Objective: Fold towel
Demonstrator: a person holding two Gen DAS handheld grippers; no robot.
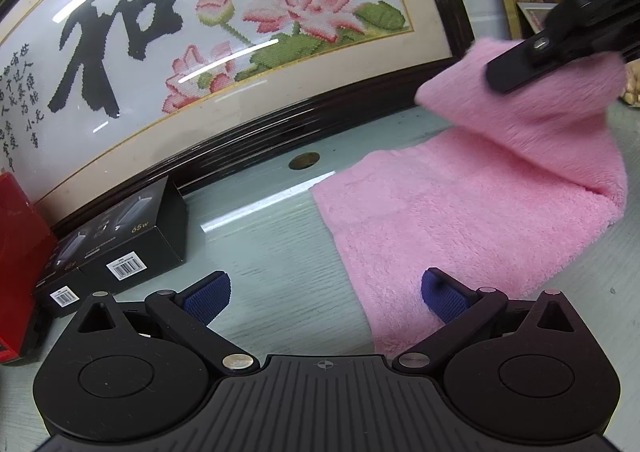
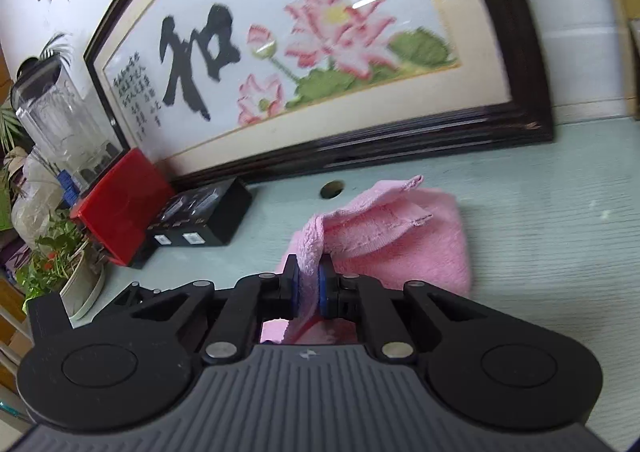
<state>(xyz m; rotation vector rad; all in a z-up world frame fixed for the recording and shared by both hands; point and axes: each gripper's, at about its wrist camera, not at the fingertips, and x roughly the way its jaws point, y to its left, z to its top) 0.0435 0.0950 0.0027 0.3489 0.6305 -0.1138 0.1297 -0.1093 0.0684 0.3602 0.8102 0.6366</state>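
towel: pink fleece towel (image 1: 460, 211), mostly flat on the pale worktop (image 1: 260, 244), one corner lifted and folding over
right gripper (image 2: 309, 284): pads clamped tight on that raised corner
left gripper (image 1: 324, 298): jaws spread wide, nothing between, hovering at the towel's near edge
background: framed lotus cross-stitch (image 1: 240, 31), black charger boxes (image 1: 132, 244), red box (image 2: 120, 203)

Both wrist views low, near table (image 1: 260, 236) — facing framed embroidery (image 1: 224, 35); shared: pink towel (image 2: 404, 248).
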